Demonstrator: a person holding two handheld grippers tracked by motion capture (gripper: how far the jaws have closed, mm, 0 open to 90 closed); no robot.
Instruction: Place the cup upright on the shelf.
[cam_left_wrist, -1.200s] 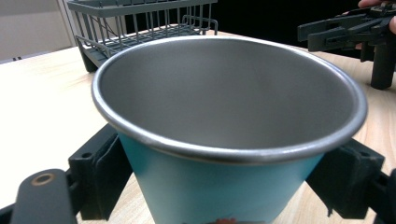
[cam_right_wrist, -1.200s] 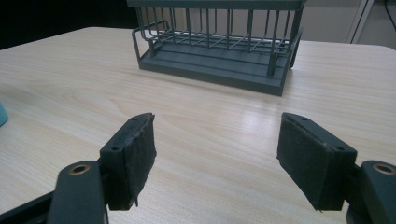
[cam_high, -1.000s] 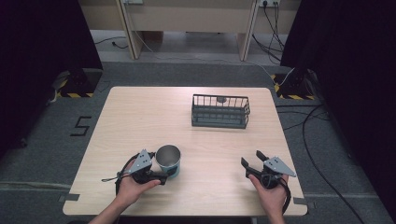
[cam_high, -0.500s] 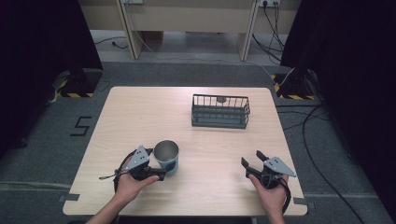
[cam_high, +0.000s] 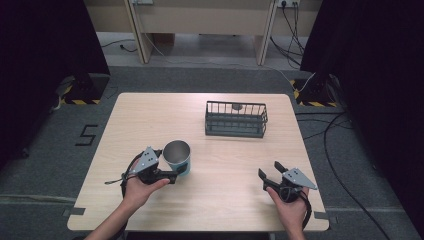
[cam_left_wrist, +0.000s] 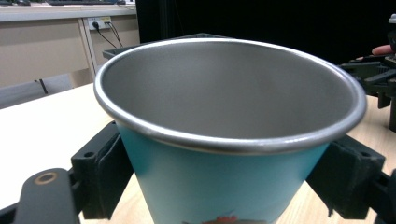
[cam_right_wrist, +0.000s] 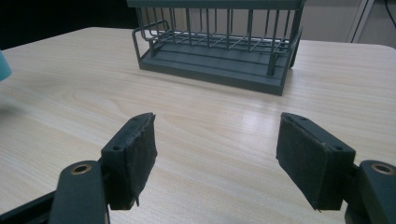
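- Tabletop (cam_high: 150, 120) of pale wood carries a cup, a wire basket and both claws.
- Cup (cam_high: 177, 157), teal outside with a bare metal inside and a rolled steel rim, stands upright near the front edge, left of the middle.
- Left claw (cam_high: 176, 170), held by the person's left hand (cam_high: 137, 187), is clamped on the cup: in the left gripper view a black padded jaw presses each side of the teal wall below the rim.
- Right claw (cam_high: 269, 172) rests near the front right corner in the person's right hand (cam_high: 290, 207); its jaws stand wide apart with nothing between them, bare wood showing in the gap.
- Dark grey wire basket (cam_high: 235, 119) sits toward the back edge, right of the middle, well apart from the cup.
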